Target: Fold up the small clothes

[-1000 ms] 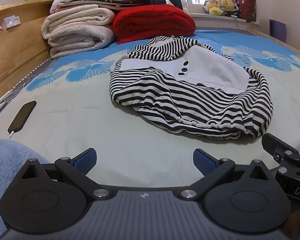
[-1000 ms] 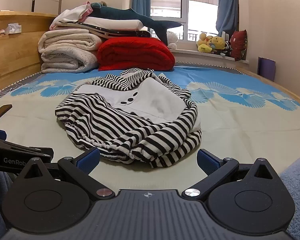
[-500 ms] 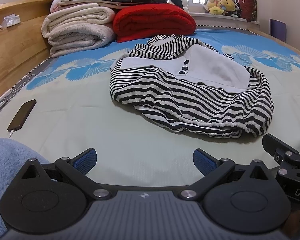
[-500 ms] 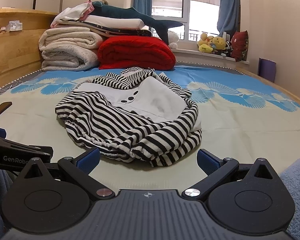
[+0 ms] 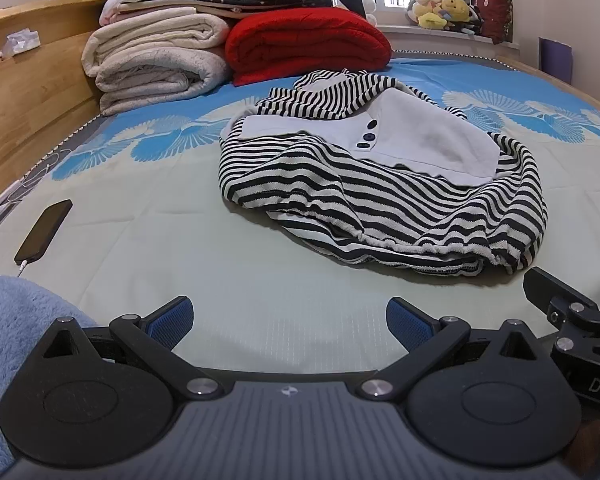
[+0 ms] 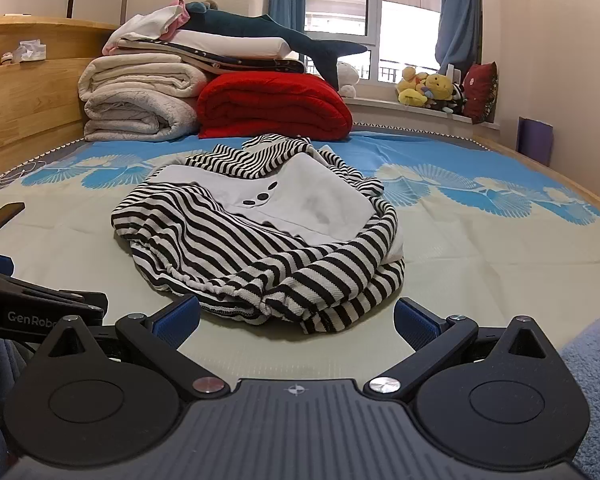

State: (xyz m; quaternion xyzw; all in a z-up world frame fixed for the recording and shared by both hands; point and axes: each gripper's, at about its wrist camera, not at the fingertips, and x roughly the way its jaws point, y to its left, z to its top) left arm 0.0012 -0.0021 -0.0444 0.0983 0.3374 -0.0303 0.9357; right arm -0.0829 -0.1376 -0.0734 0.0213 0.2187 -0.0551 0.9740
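Observation:
A small black-and-white striped garment (image 5: 380, 196) with a pale grey front panel and dark buttons lies crumpled in a heap on the bed sheet (image 5: 180, 248). In the right wrist view the same garment (image 6: 260, 248) sits straight ahead, its hem just beyond the fingertips. My left gripper (image 5: 290, 322) is open, low over the sheet, short of the garment and to its left. My right gripper (image 6: 296, 320) is open too, nothing between its blue pads, close to the garment's near edge.
A dark phone (image 5: 44, 232) on a cable lies on the sheet at the left. Folded cream blankets (image 5: 156, 60) and a red quilt (image 5: 308, 44) are stacked at the bed's far end by the wooden headboard (image 5: 28, 96). Plush toys (image 6: 428, 88) line the windowsill. A light-blue fleecy sleeve (image 5: 16, 320) shows.
Both grippers have crept forward toward the garment, which looms larger and nearer in both views. The jaws have stayed open and the garment has not moved.

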